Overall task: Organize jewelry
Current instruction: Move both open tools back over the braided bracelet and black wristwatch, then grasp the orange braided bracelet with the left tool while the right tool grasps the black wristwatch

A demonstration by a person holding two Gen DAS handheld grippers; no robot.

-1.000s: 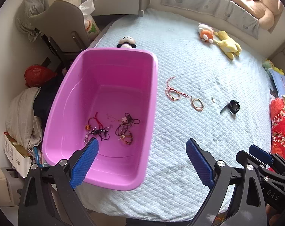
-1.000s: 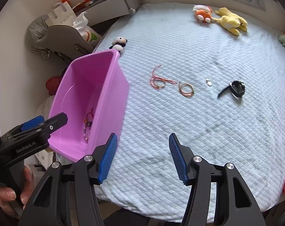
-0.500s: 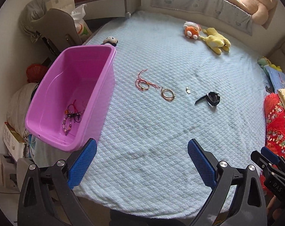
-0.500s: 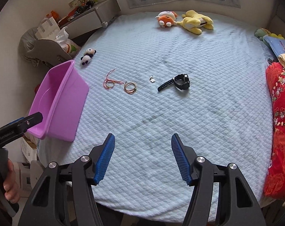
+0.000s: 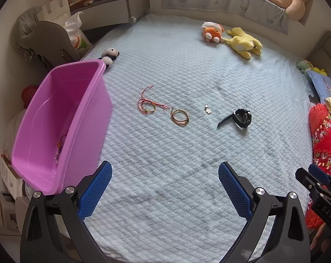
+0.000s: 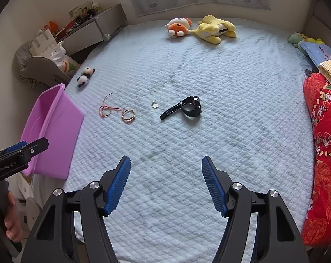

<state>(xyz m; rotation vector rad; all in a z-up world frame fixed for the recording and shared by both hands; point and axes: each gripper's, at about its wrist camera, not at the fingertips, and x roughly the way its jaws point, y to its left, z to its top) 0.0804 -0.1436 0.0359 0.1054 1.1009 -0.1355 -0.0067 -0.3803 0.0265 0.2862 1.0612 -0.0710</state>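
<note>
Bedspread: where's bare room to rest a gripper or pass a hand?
The bedspread is bare between both grippers and the jewelry row, and beyond the black watch toward the red quilt. It is crowded from the pink tub across the red cord bracelet, gold bracelet and small charm.

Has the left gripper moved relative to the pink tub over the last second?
Yes. The left gripper has shifted right, away from the pink tub, and now hangs over the blue quilt, jaws open and empty.

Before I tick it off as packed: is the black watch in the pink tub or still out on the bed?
Out. The black watch lies on the bed, well apart from the pink tub.
</note>
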